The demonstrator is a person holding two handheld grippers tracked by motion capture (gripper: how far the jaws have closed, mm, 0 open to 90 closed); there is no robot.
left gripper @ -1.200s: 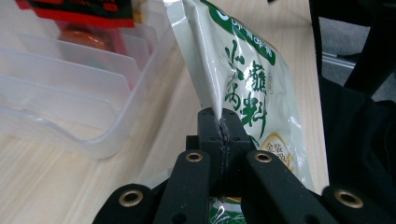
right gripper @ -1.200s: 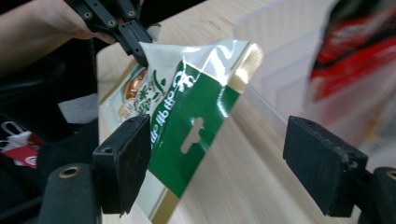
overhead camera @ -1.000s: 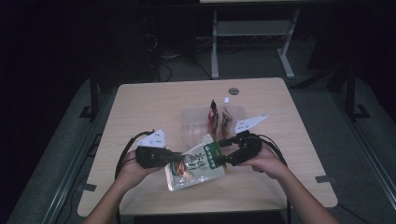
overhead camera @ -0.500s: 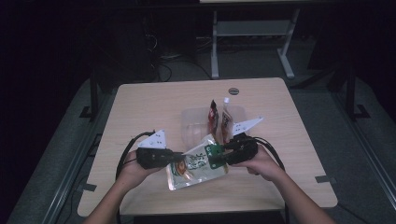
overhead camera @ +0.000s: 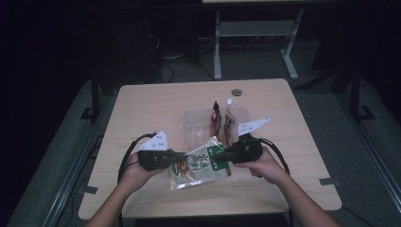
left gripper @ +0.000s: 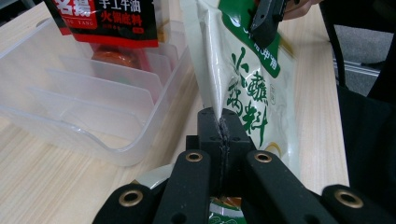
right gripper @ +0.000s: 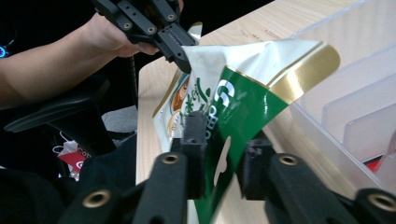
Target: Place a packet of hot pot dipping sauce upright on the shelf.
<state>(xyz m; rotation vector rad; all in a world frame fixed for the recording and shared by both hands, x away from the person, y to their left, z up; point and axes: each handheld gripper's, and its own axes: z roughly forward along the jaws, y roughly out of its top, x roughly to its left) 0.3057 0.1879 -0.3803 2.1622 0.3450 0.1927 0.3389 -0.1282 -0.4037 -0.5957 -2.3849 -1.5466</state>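
High view: a clear plastic tray (overhead camera: 198, 126) with thin upright dividers sits mid-worktop (overhead camera: 142, 109), two sauce sachets (overhead camera: 222, 120) standing at its right end. Just in front of the tray, a glossy white-and-green seasoning pouch (overhead camera: 201, 163) hangs between both hands, its lower edge on the pale wood-grain worktop. The left tool (left gripper: 219, 130) is clamped tight on the pouch's white side seam. The right tool (right gripper: 224, 154) has just been closing, its jaws straddling the pouch's green, gold-edged corner, one pad on the foil; whether both press, I cannot tell. Green Chinese characters run down the pouch. A red-and-black sachet (left gripper: 107, 18) in the tray bears white Chinese print. A round grommet (overhead camera: 236, 91) lies beyond the tray.
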